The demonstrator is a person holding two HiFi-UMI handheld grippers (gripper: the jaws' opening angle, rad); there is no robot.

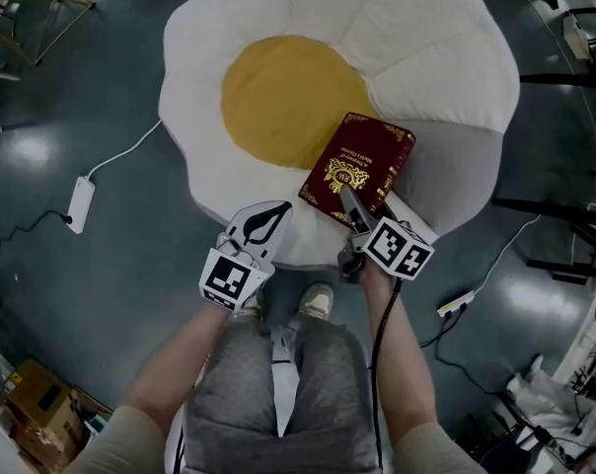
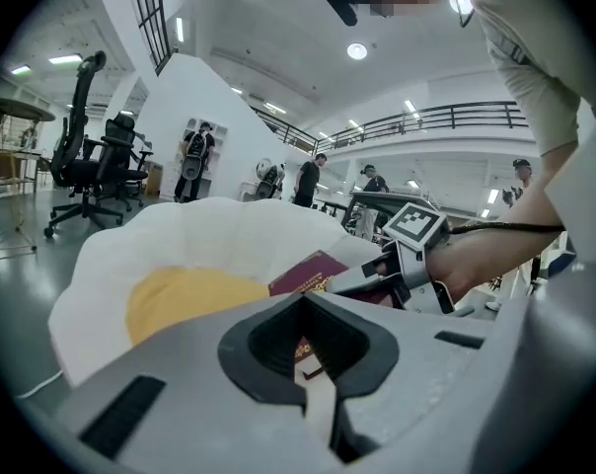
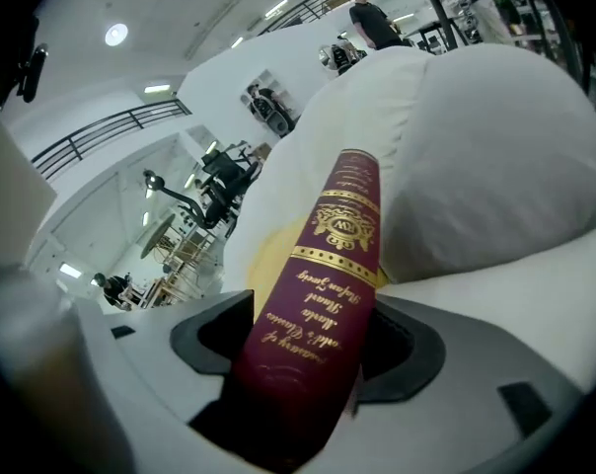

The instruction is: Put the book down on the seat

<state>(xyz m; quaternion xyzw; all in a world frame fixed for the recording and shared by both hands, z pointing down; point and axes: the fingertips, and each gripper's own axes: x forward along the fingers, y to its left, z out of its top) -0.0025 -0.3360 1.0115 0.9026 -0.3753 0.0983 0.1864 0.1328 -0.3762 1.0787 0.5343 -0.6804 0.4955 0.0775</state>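
Fingers of the right gripper are standing slightly apart around the near edge of the book. It is lying on the seat, stretching away from them. Beside it, the left gripper is resting closed and empty.

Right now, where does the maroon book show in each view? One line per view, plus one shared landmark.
Head view: the maroon book lies right of centre, on the seat.
Left gripper view: centre, just beyond the jaws.
Right gripper view: centre, rising from between the jaws.
Shared landmark: the seat's yellow centre, beside the book in every view.
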